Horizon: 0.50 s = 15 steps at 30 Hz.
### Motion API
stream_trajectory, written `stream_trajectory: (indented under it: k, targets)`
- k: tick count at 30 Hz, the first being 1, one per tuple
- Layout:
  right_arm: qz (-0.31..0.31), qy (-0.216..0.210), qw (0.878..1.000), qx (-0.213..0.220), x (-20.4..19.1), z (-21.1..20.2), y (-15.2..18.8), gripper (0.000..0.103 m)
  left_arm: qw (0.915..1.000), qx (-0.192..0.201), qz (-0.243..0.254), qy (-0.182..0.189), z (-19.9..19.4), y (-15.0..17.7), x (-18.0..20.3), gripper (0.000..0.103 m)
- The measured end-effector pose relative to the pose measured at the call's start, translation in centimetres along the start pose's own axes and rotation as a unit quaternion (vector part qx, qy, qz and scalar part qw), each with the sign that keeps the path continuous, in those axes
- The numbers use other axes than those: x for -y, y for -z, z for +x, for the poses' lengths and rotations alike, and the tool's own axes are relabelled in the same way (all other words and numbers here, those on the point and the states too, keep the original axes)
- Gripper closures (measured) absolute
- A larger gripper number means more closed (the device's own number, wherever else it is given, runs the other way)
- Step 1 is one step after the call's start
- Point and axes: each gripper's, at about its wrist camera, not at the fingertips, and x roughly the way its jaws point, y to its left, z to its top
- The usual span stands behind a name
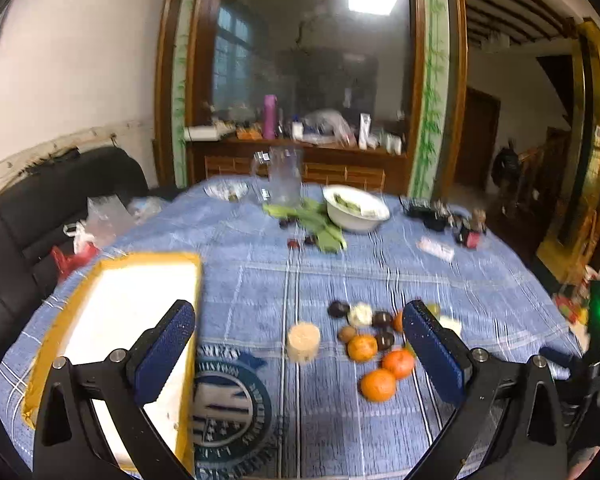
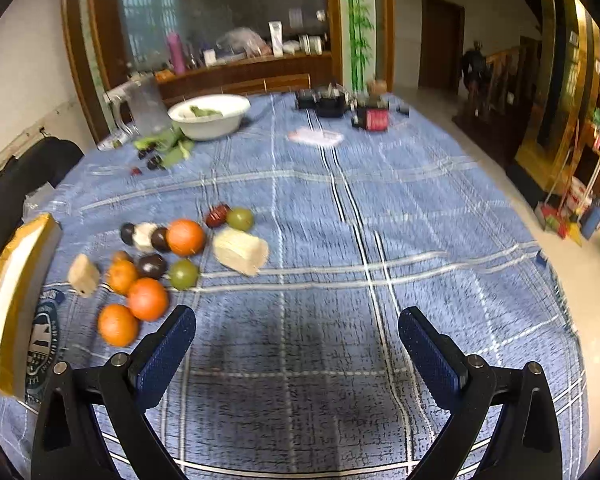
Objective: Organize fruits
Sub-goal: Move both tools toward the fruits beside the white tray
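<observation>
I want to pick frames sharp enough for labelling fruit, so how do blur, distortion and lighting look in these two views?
Left wrist view: motion blur smears the white bowl and far clutter; the oranges are soft; fisheye bends the door frames; a ceiling light glares in the glass. Right wrist view: tablecloth lines streak with blur, the fruit pile is readable, and a dark shadow lies between the right hand-held gripper's fingers.

Table under blue plaid cloth: oranges, dark fruits, green fruits clustered, yellow-rimmed box at left, white bowl and clear jug far back.
</observation>
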Motion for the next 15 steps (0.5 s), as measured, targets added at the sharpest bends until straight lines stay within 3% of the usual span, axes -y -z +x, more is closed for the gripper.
stream_trajectory:
  k: [5,9,15]
  targets:
    - [-0.024,0.018,0.998,0.062,-1.2,-2.4,-0.2,0.001,0.9985,-0.019,-0.009,0.050,0.5,1.8,0.1,0.000]
    - [-0.051,0.023,0.996,0.074,-2.1,-2.8,-0.2,0.000,0.9974,-0.025,0.003,0.067,0.5,2.3,0.5,0.000]
    - [-0.061,0.009,0.996,0.067,-2.4,-2.4,0.2,0.000,0.9904,-0.109,-0.011,0.085,2.9,2.4,0.1,0.000]
